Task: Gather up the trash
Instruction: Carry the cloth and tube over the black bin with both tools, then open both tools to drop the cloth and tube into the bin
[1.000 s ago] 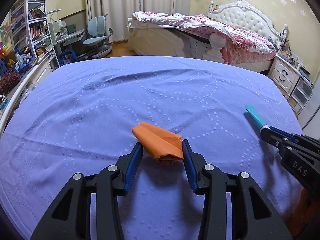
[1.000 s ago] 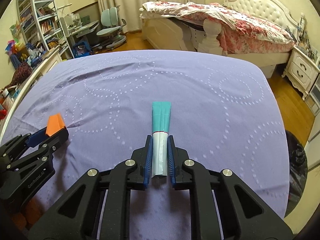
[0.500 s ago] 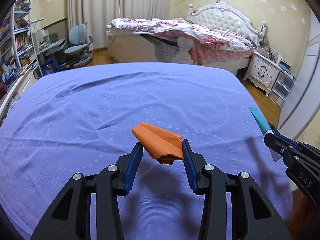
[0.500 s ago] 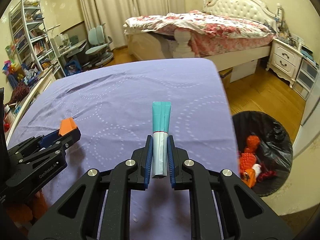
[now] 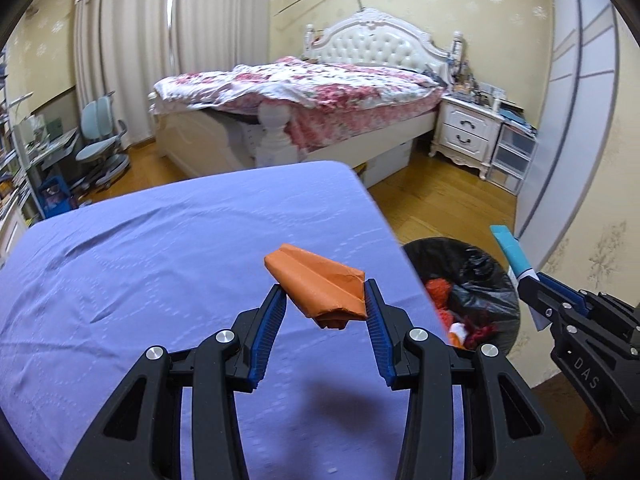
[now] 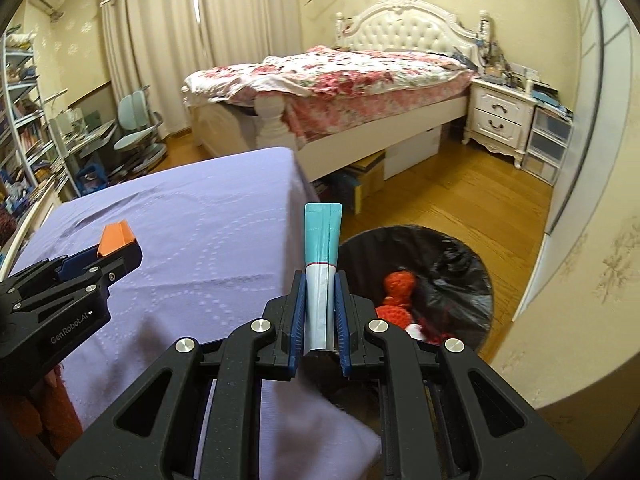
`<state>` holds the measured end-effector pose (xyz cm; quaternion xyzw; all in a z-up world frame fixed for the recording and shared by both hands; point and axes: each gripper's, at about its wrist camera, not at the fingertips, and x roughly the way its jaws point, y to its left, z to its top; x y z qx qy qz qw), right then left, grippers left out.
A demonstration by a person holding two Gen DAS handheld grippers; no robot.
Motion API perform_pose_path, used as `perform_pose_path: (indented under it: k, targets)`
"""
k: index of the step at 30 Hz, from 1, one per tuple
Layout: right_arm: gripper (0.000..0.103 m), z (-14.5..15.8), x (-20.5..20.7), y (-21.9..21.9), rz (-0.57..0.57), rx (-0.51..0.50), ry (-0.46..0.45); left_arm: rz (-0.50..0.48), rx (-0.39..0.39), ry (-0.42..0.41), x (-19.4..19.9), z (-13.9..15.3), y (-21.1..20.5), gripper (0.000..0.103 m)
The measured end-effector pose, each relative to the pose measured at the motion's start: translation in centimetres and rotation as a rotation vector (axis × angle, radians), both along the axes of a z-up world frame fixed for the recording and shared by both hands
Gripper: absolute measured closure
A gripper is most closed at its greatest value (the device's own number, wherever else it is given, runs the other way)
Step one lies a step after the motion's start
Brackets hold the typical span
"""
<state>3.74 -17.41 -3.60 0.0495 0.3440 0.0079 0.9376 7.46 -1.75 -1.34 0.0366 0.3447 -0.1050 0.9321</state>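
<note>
The left gripper [image 5: 325, 300] is clamped on a folded orange paper [image 5: 318, 282], its blue pads pressing the crumpled wad from both sides, and the paper hangs clear above the purple bedspread [image 5: 160, 264], close to the bed's right edge. Over on the other side, the right gripper [image 6: 320, 312] is squeezed tight on a teal and white tube [image 6: 321, 264], which sticks straight out past the fingertips with its flat teal end forward. From the right wrist view that tube sits over the gap between the purple bed and the bin [image 6: 472, 268], a round bin lined with a black bag standing on the wooden floor just beside the bed. Red and orange bits [image 6: 396, 288] lie inside it already, with something white among them. From the left wrist view the bin shows just past the bed's edge, to the right of the orange paper. A floral bed [image 5: 320, 92] and a white nightstand [image 5: 468, 132] stand well behind.
</note>
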Motion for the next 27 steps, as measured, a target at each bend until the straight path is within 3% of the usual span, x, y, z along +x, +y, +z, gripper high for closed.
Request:
perform_pose_path:
  k: [11, 27]
  targets:
    - [0.089, -1.0, 1.2, -6.5, -0.107, 0.012, 0.012, -0.121, 0.051, -0.014, 1.5, -1.1, -7.5, 0.060]
    - [0.088, -3.1, 3.3, -11.0, -0.174, 0.052, 0.048, -0.150, 0.076, 0.037, 3.7, -3.2, -11.3, 0.060]
